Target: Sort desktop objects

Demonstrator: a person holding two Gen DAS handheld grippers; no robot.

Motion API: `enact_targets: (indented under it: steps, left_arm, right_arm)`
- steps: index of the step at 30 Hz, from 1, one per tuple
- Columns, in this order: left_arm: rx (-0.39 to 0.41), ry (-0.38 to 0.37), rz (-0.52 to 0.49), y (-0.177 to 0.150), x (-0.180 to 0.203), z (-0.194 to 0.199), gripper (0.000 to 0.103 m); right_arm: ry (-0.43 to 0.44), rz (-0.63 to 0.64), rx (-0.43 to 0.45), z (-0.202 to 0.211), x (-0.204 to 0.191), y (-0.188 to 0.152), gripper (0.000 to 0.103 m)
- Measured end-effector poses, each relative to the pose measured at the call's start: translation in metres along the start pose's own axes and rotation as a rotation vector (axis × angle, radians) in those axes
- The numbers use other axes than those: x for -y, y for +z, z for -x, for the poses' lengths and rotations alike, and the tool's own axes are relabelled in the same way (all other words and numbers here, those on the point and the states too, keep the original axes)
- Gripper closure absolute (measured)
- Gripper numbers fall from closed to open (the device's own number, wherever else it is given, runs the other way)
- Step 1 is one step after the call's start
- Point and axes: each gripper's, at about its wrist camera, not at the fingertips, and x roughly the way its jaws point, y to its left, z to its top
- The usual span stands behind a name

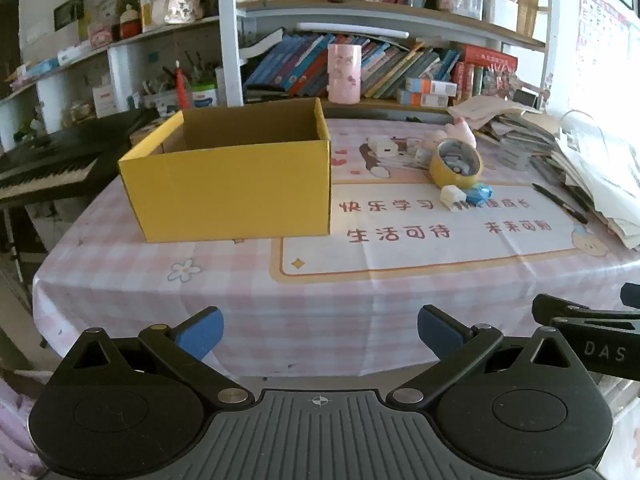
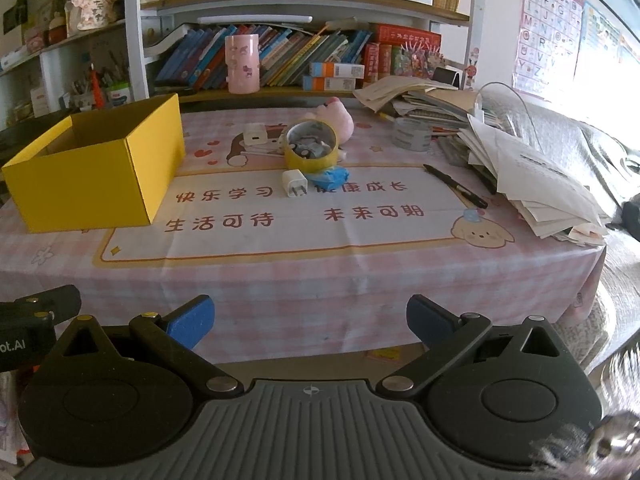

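Both of your grippers hang at the near edge of the table (image 2: 360, 280), jaws spread wide with nothing between them. The left gripper (image 1: 320, 330) faces an open yellow box (image 1: 232, 184), well beyond its jaws and a little left of centre. The right gripper (image 2: 310, 320) faces a small cluster well ahead, near the middle of the table: a roll of yellow tape (image 2: 312, 148) with small items inside its ring, a white plug charger (image 2: 295, 184) just in front of it, a blue crumpled piece (image 2: 331, 176) touching the roll's base, and a pink plush toy (image 2: 338, 118) behind. A black pen (image 2: 454, 185) lies to the right, near a paper stack (image 2: 532, 168).

The tablecloth's printed panel reads "快乐学习", "生活可待" and "未来可期". The gripper bodies show "DAS" and "ot.AI". An alphabet poster (image 2: 546, 24) hangs on the wall.
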Motion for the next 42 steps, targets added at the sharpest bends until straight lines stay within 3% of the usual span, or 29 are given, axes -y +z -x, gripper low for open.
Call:
enact_targets:
  steps: [32, 42]
  left_arm:
    - [-0.016, 0.001, 0.019, 0.002, -0.015, -0.01, 0.0]
    - [-0.044, 0.021, 0.02, 0.011, -0.007, -0.029, 0.0]
  right_arm:
    - [0.006, -0.012, -0.009, 0.002, -0.009, 0.001, 0.0]
    - [0.039, -0.01, -0.033, -0.027, -0.003, 0.019, 0.0]
